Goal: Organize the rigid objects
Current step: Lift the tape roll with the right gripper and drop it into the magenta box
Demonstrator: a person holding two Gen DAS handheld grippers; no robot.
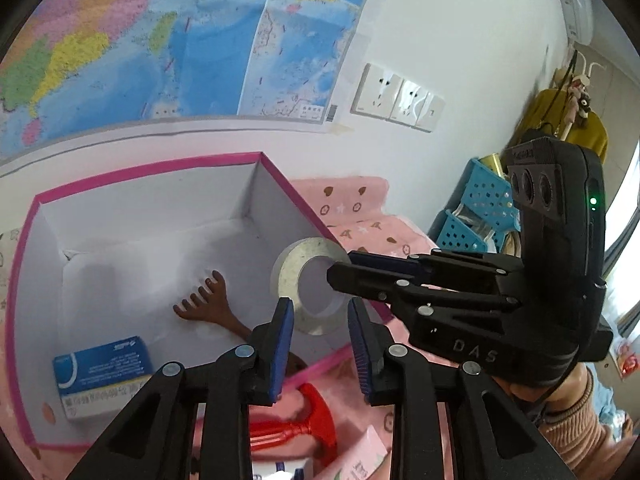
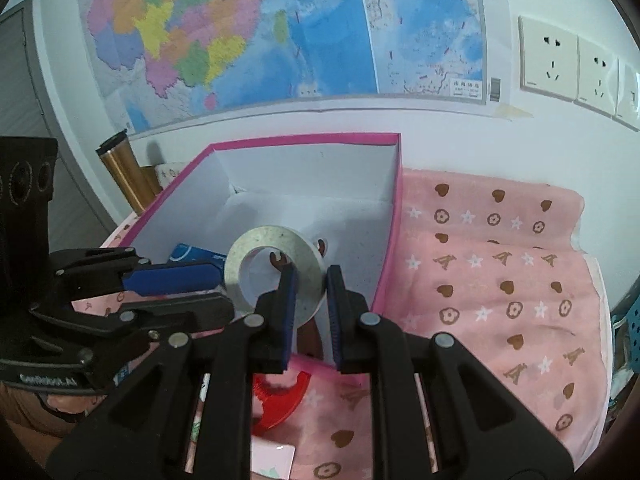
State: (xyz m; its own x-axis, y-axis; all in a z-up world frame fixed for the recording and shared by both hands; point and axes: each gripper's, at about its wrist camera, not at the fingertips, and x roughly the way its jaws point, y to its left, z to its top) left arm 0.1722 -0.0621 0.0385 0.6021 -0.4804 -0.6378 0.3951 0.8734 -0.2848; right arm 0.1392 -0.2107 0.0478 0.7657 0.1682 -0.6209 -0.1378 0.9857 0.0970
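Observation:
A grey-white tape roll (image 1: 308, 284) hangs over the near corner of a pink-rimmed white box (image 1: 280, 172), and both grippers hold it. My left gripper (image 1: 320, 308) is shut on the roll's lower part, one blue pad on each flat side. From the right, my right gripper (image 1: 340, 268) pinches the ring wall through the hole. In the right wrist view the roll (image 2: 276, 272) sits in my right gripper (image 2: 312, 276), and the left gripper (image 2: 224, 292) clamps its left edge. The box (image 2: 304, 138) holds a brown hand-shaped scratcher (image 1: 204, 300) and a blue-white carton (image 1: 104, 372).
A red plastic piece (image 1: 312, 412) and a small pink carton (image 1: 360, 460) lie on the pink patterned cloth (image 2: 500, 280) in front of the box. Blue perforated baskets (image 1: 480, 208) stand at the right. A gold cylinder (image 2: 124, 172) leans left of the box. The wall with a map is close behind.

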